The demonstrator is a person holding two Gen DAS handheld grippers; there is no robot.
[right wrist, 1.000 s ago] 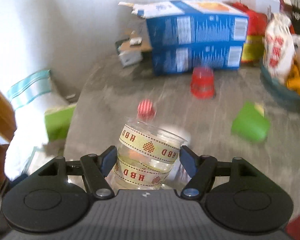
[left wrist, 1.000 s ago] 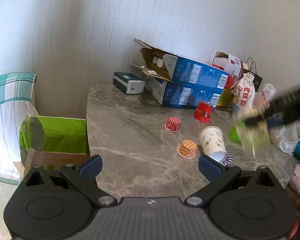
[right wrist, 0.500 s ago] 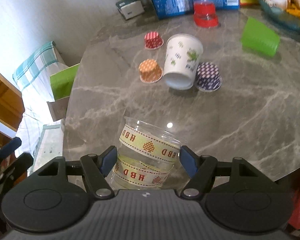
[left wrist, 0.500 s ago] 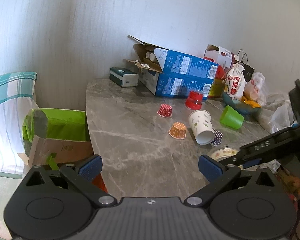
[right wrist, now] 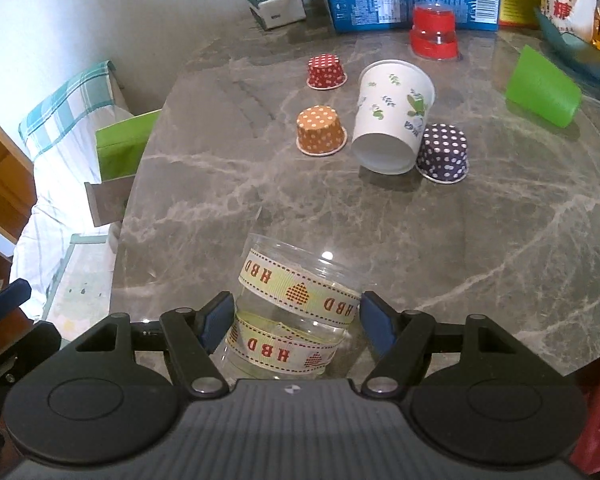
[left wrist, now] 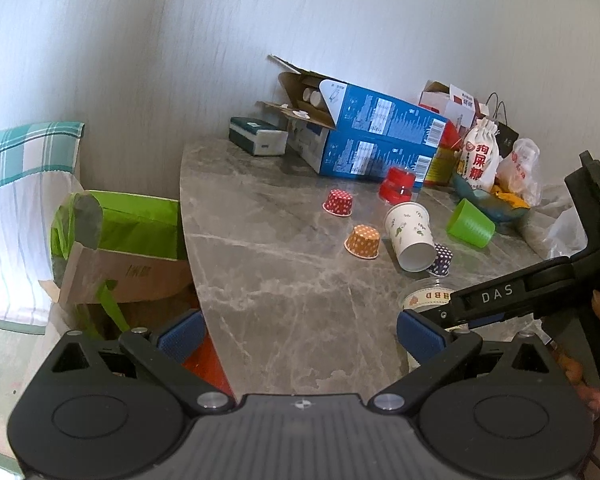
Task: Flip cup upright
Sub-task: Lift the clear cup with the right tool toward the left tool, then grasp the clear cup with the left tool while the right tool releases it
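My right gripper [right wrist: 298, 320] is shut on a clear plastic cup [right wrist: 296, 304] with yellow HBD ribbon bands, rim up, low over the marble table [right wrist: 500, 240] near its front edge. In the left wrist view the cup [left wrist: 424, 298] shows partly behind the right gripper's arm. My left gripper [left wrist: 298, 334] is open and empty, held over the table's front left edge. A white paper cup [right wrist: 392, 120] with a leaf print lies on its side mid-table. A green cup [right wrist: 542, 88] lies on its side at the right.
Small dotted cups stand upside down: red [right wrist: 326, 72], orange [right wrist: 321, 130], purple [right wrist: 443, 152]. A red cup [right wrist: 434, 30] stands before blue cartons [right wrist: 412, 0]. A snack bowl [right wrist: 572, 40] sits far right. A green bag [left wrist: 140, 224] stands left of the table.
My right gripper carried the clear cup from mid-air down toward the front of the table and the view steadied. My left gripper pulled back a little.
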